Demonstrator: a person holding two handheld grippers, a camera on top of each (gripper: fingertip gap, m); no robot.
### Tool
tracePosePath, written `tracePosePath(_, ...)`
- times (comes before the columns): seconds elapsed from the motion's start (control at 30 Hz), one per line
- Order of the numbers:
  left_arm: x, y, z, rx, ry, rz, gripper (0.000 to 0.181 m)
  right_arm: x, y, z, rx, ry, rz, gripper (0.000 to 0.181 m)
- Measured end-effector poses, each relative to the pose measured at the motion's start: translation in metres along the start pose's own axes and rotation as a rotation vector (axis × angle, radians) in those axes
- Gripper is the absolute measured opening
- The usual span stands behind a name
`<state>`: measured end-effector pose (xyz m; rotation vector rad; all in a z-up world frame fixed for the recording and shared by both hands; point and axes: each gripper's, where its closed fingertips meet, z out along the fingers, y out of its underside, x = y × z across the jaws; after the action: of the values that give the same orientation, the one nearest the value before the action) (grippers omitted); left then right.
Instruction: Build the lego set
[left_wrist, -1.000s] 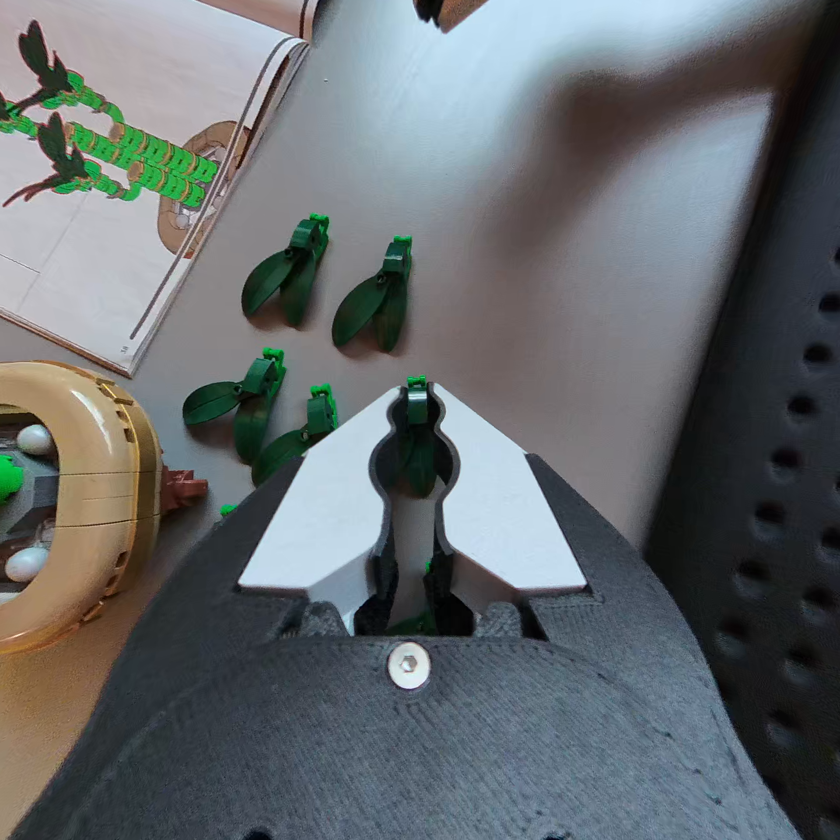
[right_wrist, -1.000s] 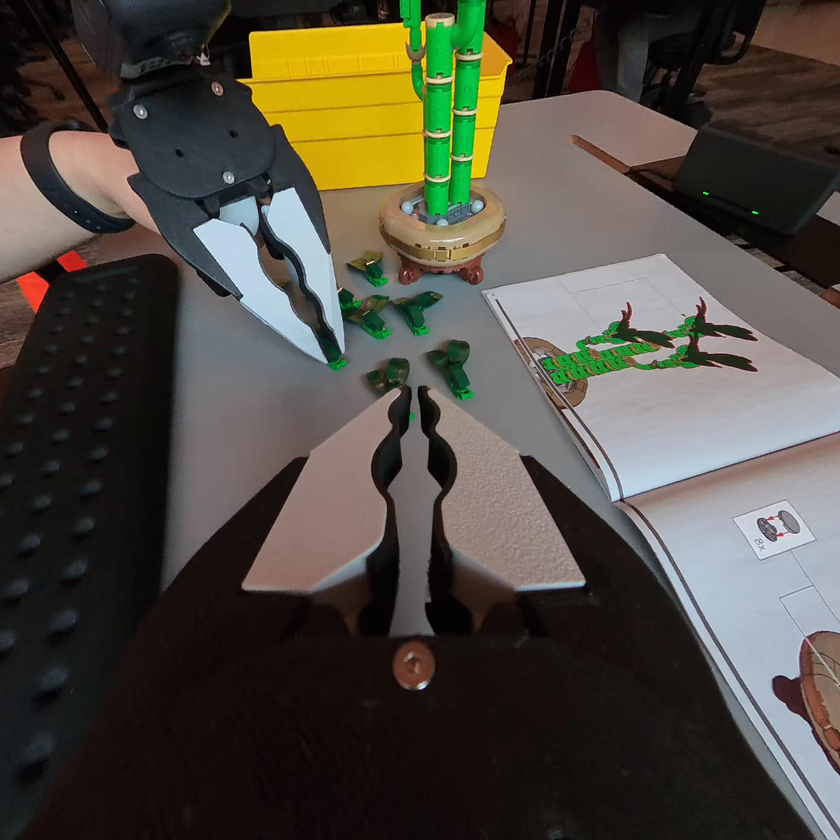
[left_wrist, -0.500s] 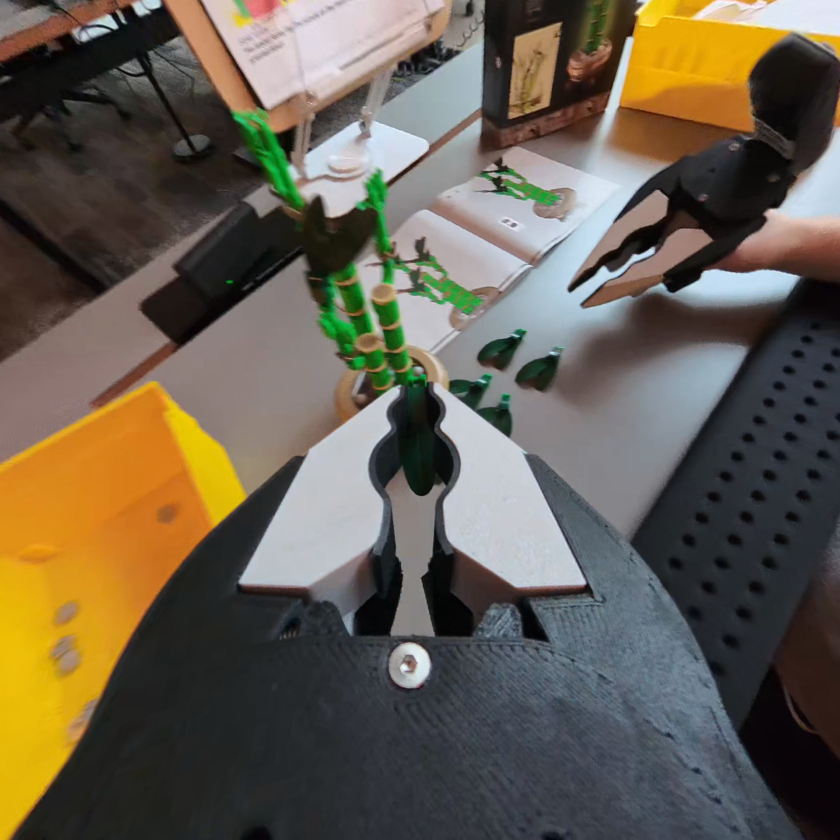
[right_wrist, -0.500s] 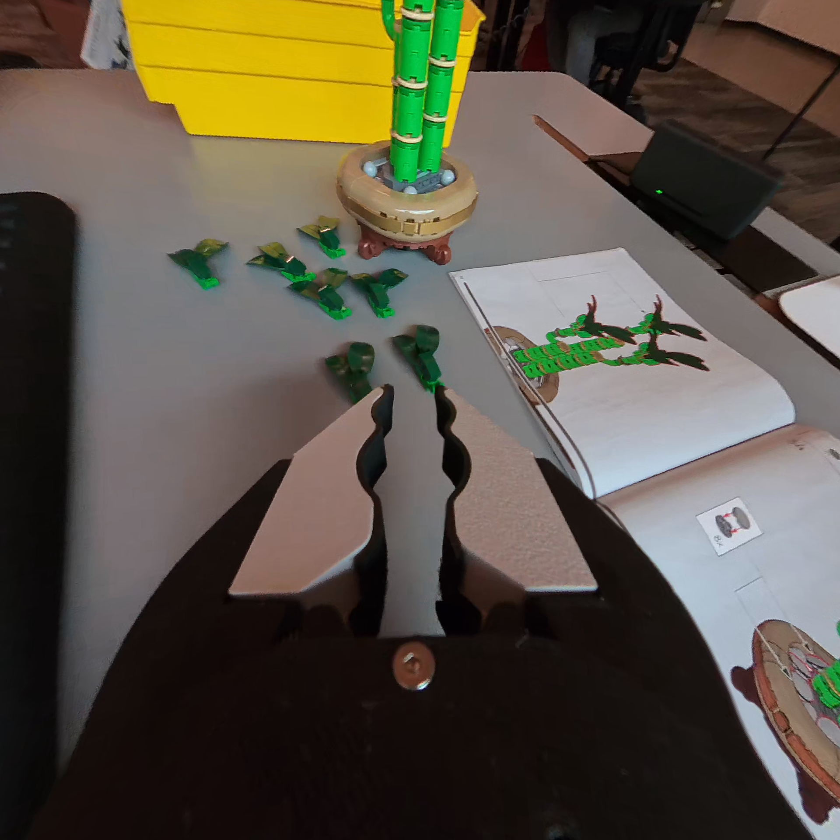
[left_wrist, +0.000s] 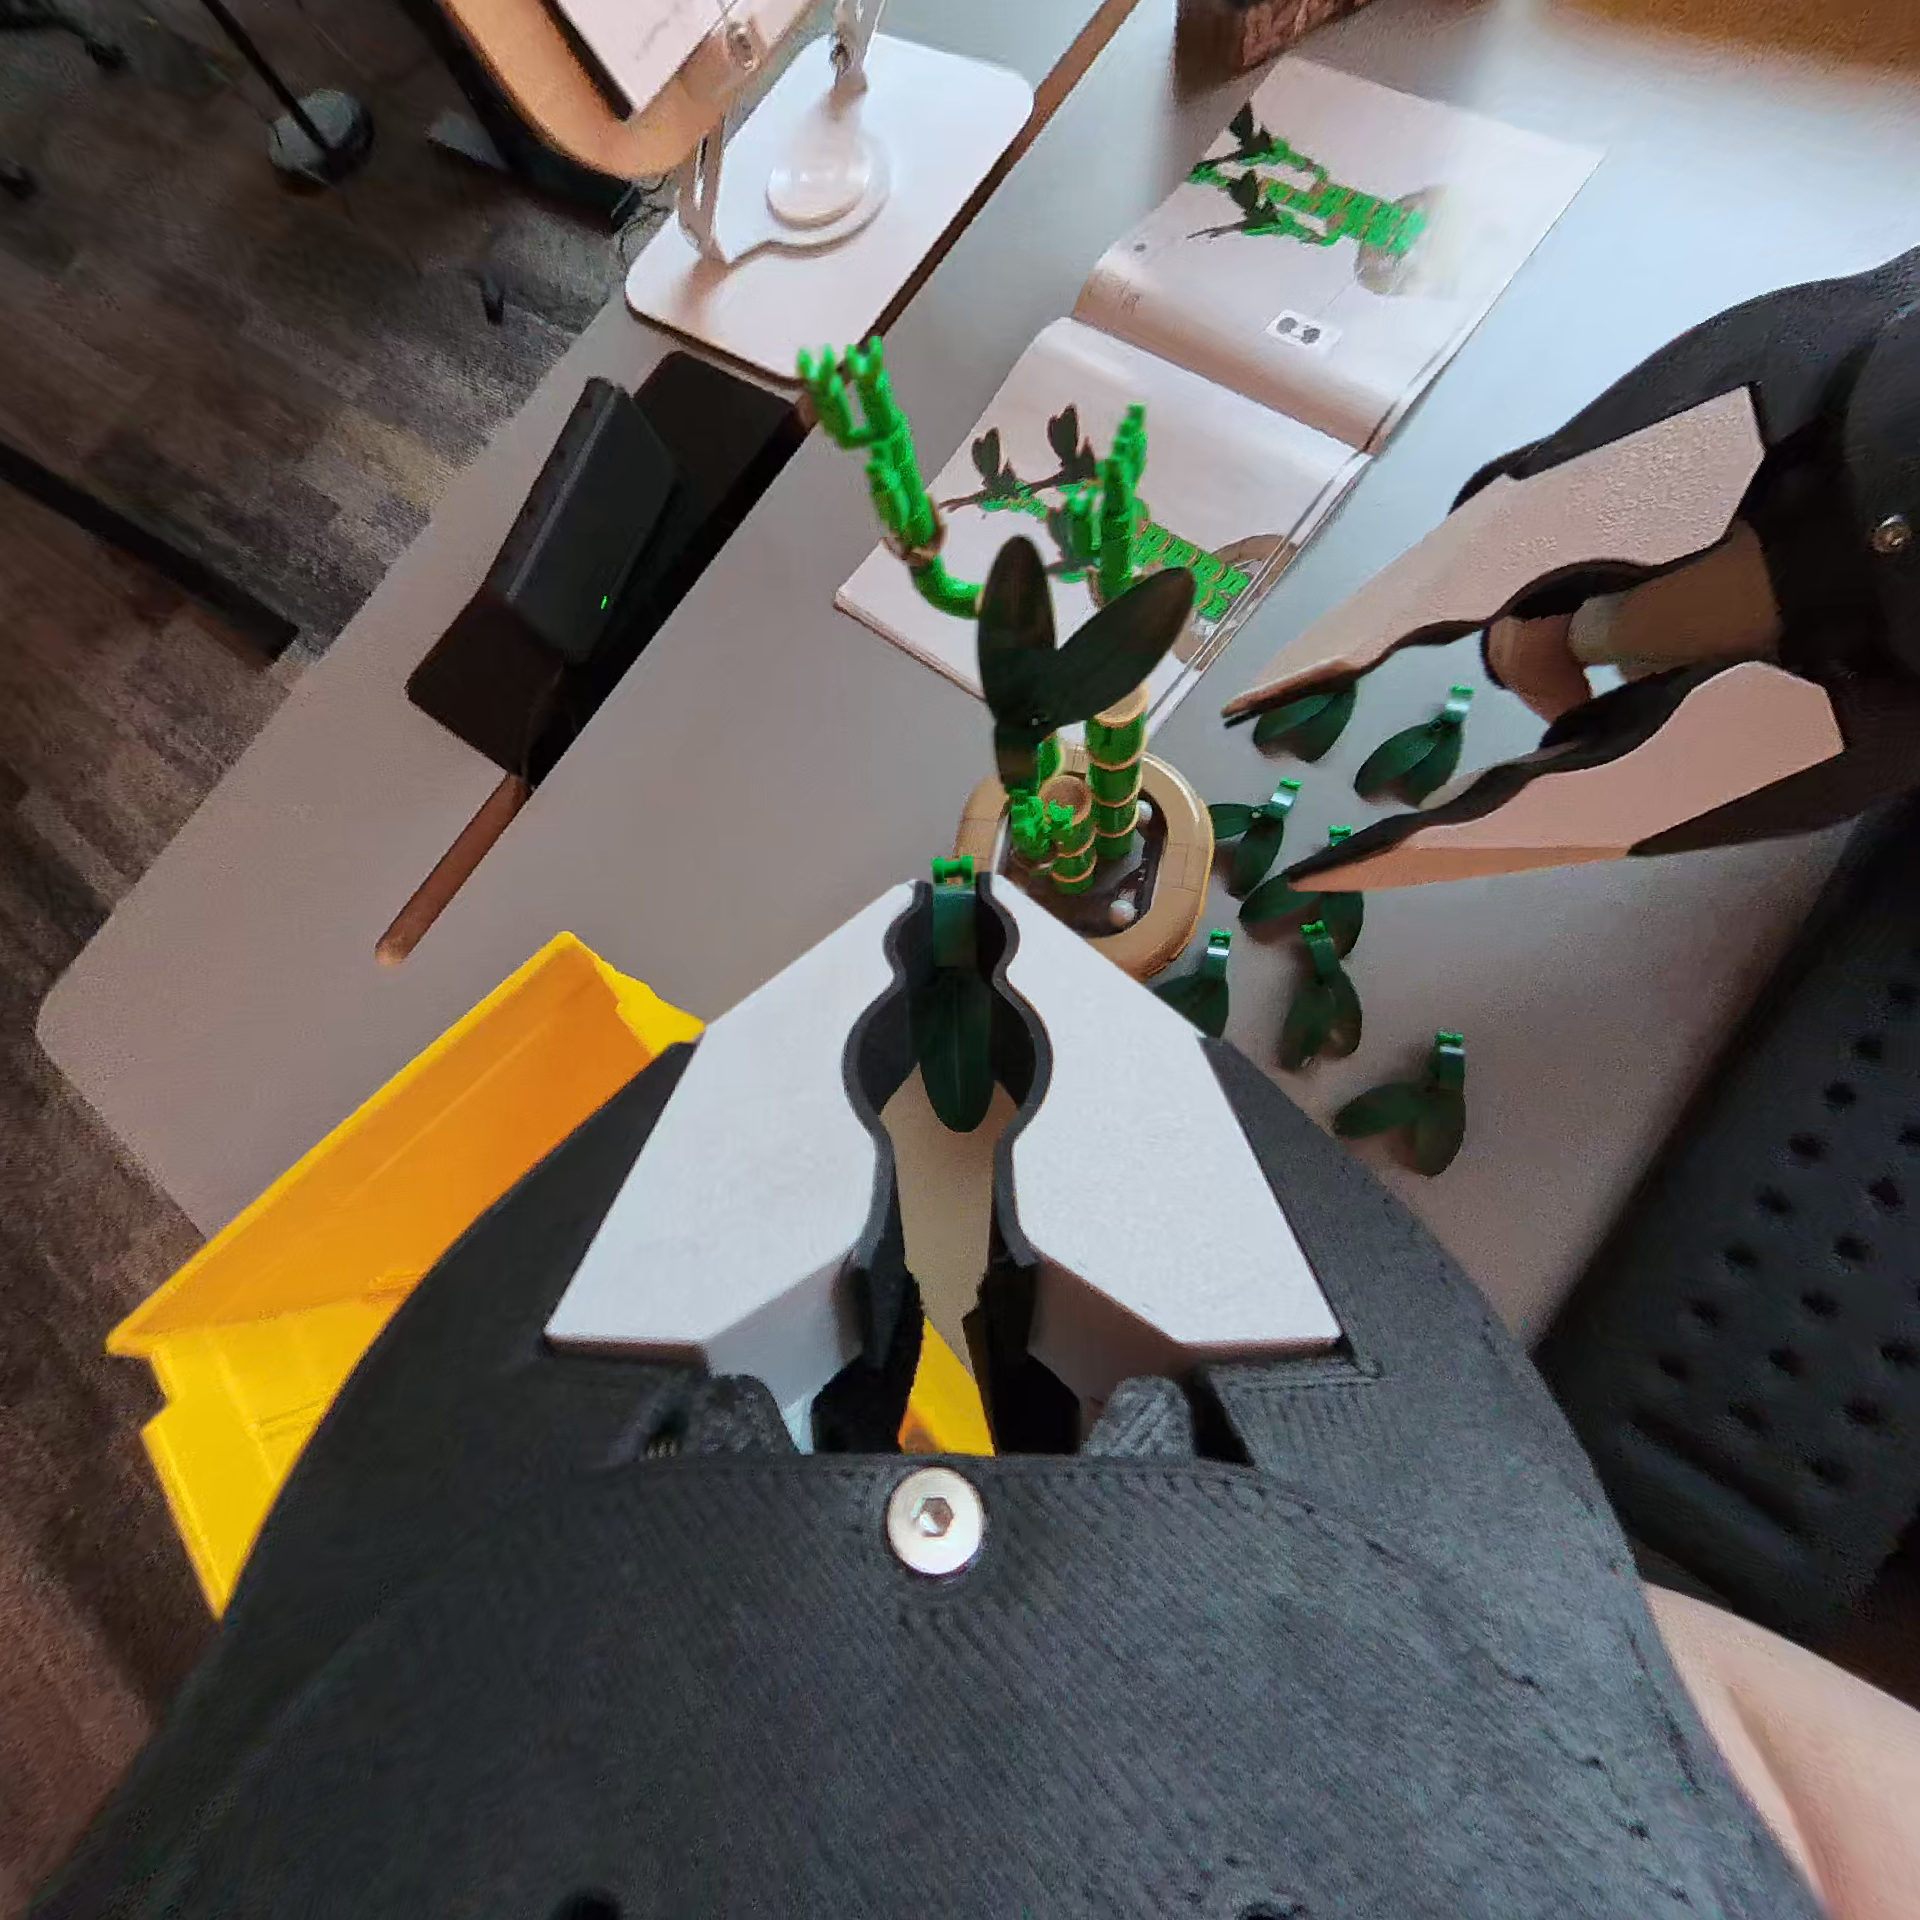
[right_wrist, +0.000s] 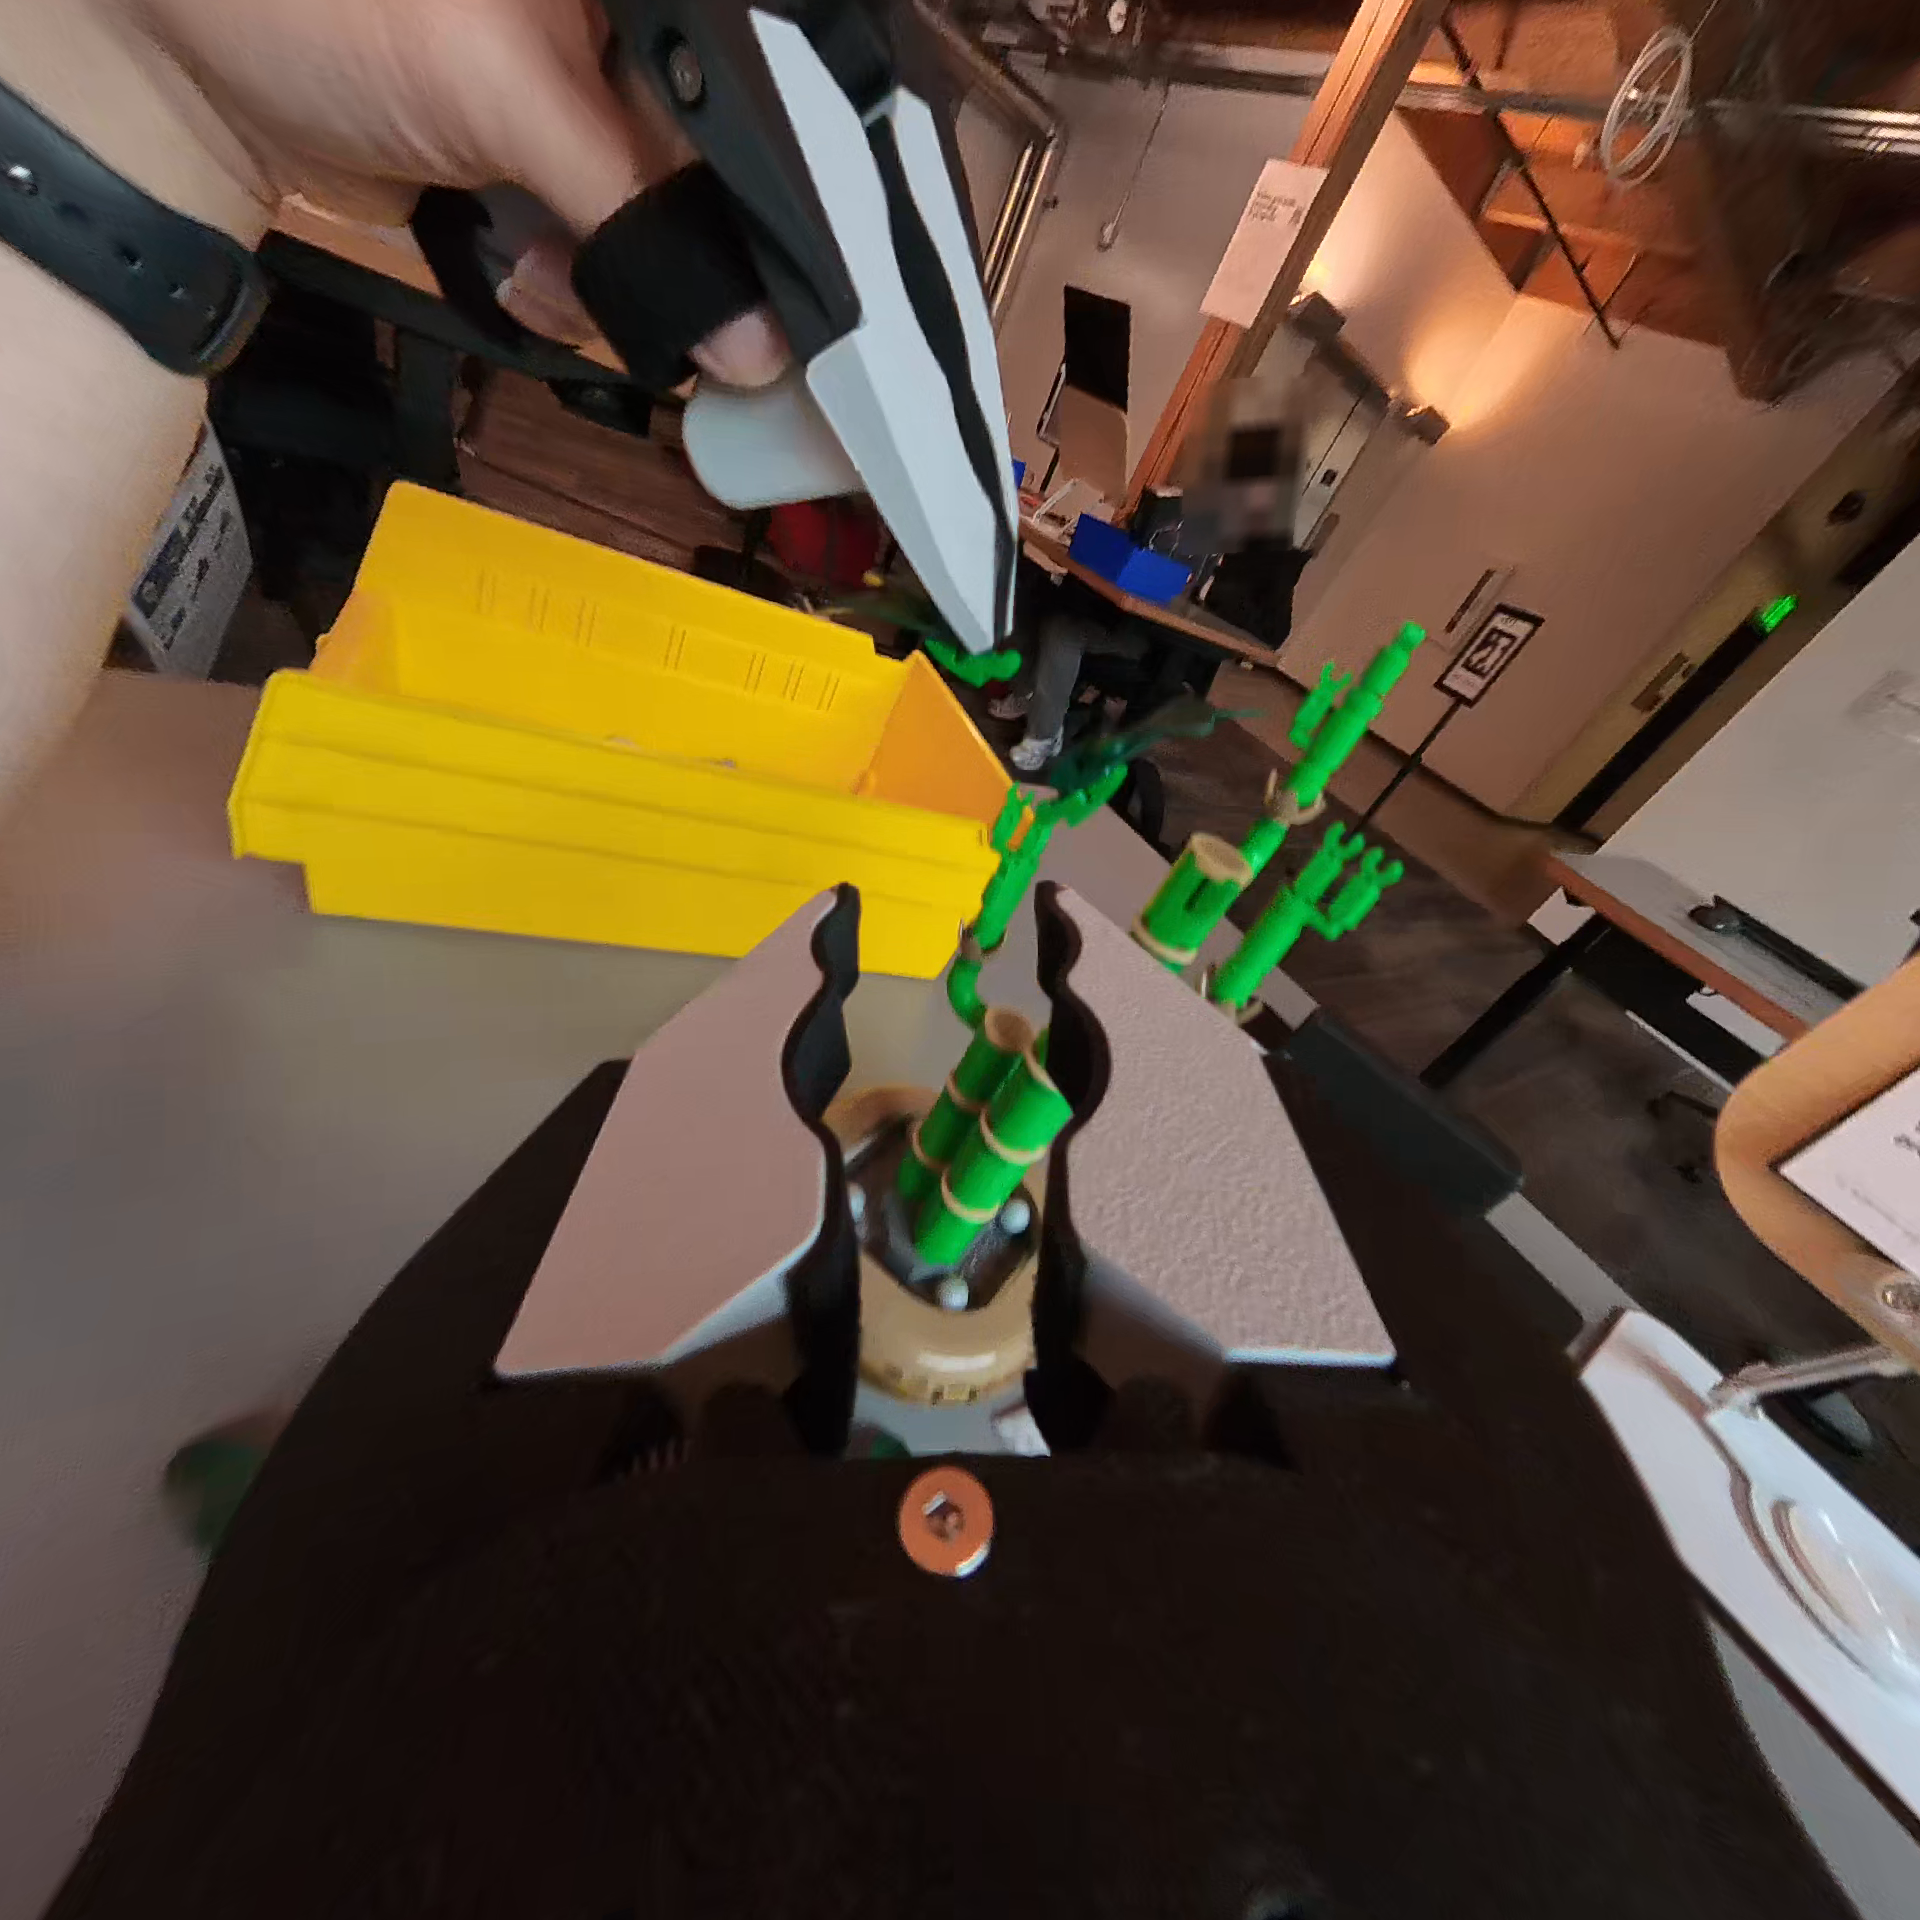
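Observation:
The bamboo model (left_wrist: 1107, 727) stands in a tan pot (left_wrist: 1179, 831), with one dark leaf pair (left_wrist: 1070, 644) on a branch. My left gripper (left_wrist: 956, 883) is shut on a dark green leaf piece (left_wrist: 954, 1029) and holds it in the air close to the stalks. It shows from above in the right wrist view (right_wrist: 987, 634), with the leaf piece (right_wrist: 971, 665) at its tips. My right gripper (right_wrist: 945, 904) is open and empty. The stalks (right_wrist: 987, 1122) and pot (right_wrist: 935, 1340) show through its gap. In the left wrist view it (left_wrist: 1268, 795) hovers just right of the pot.
Several loose leaf pieces (left_wrist: 1320, 997) lie on the grey table right of the pot. A yellow bin (left_wrist: 416, 1195) stands left of it and shows in the right wrist view (right_wrist: 582, 790). An open instruction booklet (left_wrist: 1247, 312) lies behind. A black perforated mat (left_wrist: 1766, 1195) is at the right. My hands' fingertips stand some 7 cm from each other. About 12 cm separates my right fingertips from the tan pot (left_wrist: 1179, 831). It turns up in the right wrist view (right_wrist: 912, 1330) as well.
My left gripper has lifted the leaf piece off the table and swung it up beside the bamboo. My right gripper has opened wider and moved from the loose leaves toward the pot.

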<state>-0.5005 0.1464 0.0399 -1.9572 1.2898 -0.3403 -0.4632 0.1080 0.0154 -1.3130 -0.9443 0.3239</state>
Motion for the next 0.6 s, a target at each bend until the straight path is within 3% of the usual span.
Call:
tracePosePath(0.2, 0.009, 0.001, -0.007, 0.018, 0.082, 0.009, 0.006, -0.005, -0.007, 0.02, 0.007, 0.014, -0.108, 0.013)
tracePosePath(0.4, 0.043, 0.01, -0.021, -0.011, 0.212, 0.026, 0.005, -0.025, -0.026, 0.011, 0.018, -0.02, -0.421, 0.018)
tracePosePath(0.6, 0.071, 0.015, -0.019, -0.087, 0.236, 0.07, 0.005, -0.02, -0.035, 0.0, -0.005, 0.054, -0.633, 0.018)
